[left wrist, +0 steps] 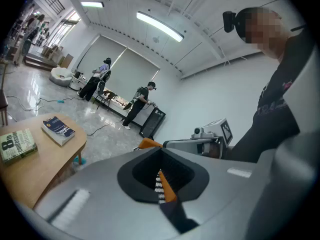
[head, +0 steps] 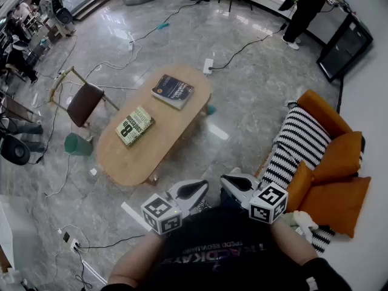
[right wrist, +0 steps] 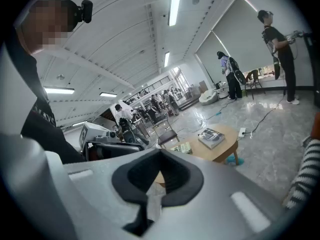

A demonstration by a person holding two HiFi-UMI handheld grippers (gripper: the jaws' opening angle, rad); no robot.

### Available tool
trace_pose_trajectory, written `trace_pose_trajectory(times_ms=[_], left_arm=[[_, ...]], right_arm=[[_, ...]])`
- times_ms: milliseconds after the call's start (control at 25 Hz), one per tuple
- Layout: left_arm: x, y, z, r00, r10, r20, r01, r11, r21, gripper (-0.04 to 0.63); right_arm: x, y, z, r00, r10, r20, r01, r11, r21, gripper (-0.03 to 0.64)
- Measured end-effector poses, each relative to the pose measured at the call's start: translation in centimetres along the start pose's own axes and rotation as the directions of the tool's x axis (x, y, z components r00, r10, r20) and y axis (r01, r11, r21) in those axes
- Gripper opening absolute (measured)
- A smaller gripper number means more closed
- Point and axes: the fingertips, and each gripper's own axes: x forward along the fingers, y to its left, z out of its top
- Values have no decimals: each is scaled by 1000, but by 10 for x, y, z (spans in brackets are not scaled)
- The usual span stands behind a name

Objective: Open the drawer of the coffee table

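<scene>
The left gripper [head: 195,188] and right gripper [head: 235,182] are both clamped together, empty; the coffee table [head: 165,133] lies at eleven o'clock.

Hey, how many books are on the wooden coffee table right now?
2. A dark blue book lies near the far end of the coffee table. A pale green book lies nearer the middle, apart from the first. Any book inside the table would be hidden.
</scene>
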Motion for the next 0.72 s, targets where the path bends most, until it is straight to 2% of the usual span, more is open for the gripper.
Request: trace_pose_trajectory(times_ms=[440,720], left_arm=[[10,2,0,1000,-8,-11,8,1000,-7,0],[15,3,-1,1000,-12,-17,12,1000,-9,1]], right_arm=[[-1,-9,1,1000,-2,0,2,1000,5,2],[-1,-7,2,1000,25,7,-25,1000,-15,2]])
